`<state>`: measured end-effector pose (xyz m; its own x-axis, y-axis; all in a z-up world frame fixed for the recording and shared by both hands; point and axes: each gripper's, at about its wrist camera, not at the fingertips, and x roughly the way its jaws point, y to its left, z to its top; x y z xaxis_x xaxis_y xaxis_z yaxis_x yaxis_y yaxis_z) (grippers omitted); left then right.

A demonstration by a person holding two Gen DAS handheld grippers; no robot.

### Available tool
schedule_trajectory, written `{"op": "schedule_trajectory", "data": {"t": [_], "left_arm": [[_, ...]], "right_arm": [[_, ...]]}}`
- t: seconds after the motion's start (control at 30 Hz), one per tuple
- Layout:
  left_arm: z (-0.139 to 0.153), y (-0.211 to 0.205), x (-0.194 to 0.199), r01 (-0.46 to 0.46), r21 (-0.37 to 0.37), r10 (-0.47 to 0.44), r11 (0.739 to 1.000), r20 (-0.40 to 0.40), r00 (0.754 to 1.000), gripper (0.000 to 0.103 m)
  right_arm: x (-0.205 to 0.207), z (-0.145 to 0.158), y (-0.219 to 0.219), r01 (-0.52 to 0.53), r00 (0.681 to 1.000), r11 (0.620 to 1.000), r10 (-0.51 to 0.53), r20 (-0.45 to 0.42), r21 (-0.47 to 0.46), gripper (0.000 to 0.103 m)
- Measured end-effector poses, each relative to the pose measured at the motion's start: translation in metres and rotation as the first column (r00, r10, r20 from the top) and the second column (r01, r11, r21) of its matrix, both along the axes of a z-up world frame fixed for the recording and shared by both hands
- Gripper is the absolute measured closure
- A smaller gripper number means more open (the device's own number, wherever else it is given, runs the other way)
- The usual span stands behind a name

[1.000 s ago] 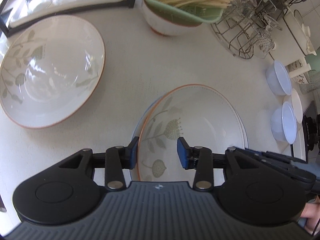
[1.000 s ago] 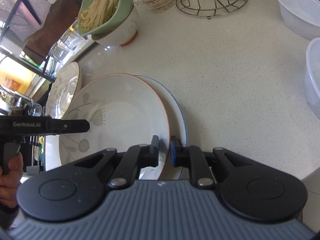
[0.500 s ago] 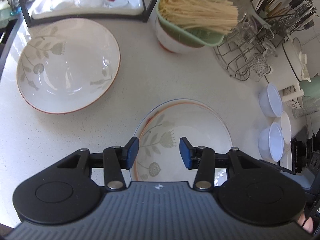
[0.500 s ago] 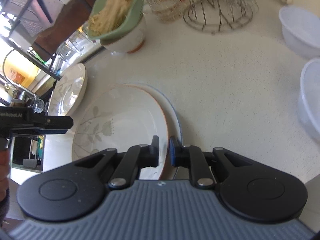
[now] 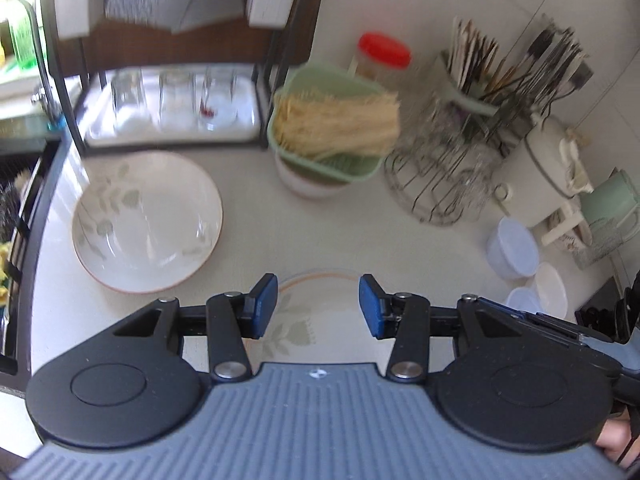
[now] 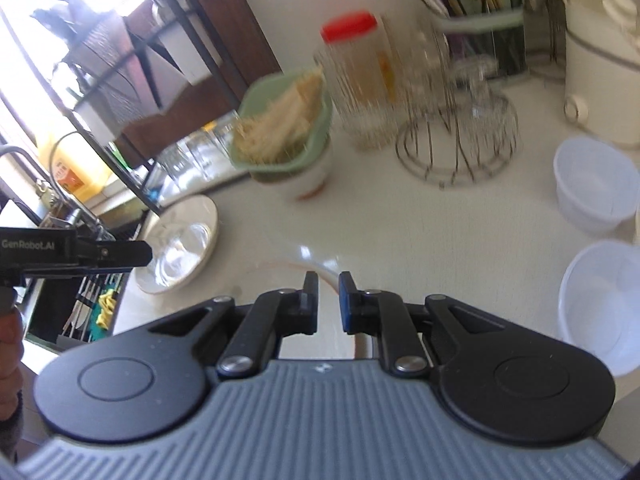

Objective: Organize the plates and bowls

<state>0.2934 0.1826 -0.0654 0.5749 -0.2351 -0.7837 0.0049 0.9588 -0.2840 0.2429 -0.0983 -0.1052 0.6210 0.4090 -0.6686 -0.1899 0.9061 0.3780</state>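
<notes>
A white leaf-pattern plate with an orange rim [image 5: 148, 222] lies at the left of the counter; it also shows in the right wrist view [image 6: 180, 246]. A second leaf-pattern plate [image 5: 308, 312] lies on a blue-rimmed plate below my left gripper [image 5: 317, 306], which is open and empty, raised above it. My right gripper [image 6: 328, 302] stands slightly open, empty, above that plate's far rim [image 6: 288, 266]. Most of this stack is hidden behind both grippers.
A green basket of noodles [image 5: 332, 136] sits on a white bowl [image 5: 304, 186]. A wire glass rack [image 5: 444, 176], a white pot [image 5: 548, 168], a utensil holder [image 5: 480, 84] and several white plastic bowls [image 6: 596, 188] stand to the right. A dish rack with glasses [image 5: 168, 104] is behind.
Both grippers rose and pulled back from the stacked plates. The right gripper, shut on the plate's rim before, has opened a little and let it go. The view is motion-blurred.
</notes>
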Motion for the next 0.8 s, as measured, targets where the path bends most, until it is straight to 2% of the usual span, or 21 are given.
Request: {"op": "schedule_trajectory", "data": {"t": [0.3, 0.5, 0.8], "left_arm": [[0.039, -0.011, -0.026, 0.001, 0.018, -0.003, 1.0, 0.089, 0.996, 0.051], [0.043, -0.01, -0.04, 0.005, 0.019, -0.007, 1.0, 0.12, 0.993, 0.051], [0.04, 0.01, -0.046, 0.032, 0.001, -0.032, 0.999, 0.095, 0.995, 0.051]], "right_arm": [[-0.025, 0.045, -0.003, -0.01, 0.991, 1.0, 0.012, 0.135, -0.009, 0.088], [-0.044, 0.062, -0.002, 0.001, 0.984, 1.0, 0.004, 0.178, -0.027, 0.088], [-0.062, 0.073, 0.013, 0.02, 0.985, 0.998, -0.01, 0.174, -0.056, 0.088]]}}
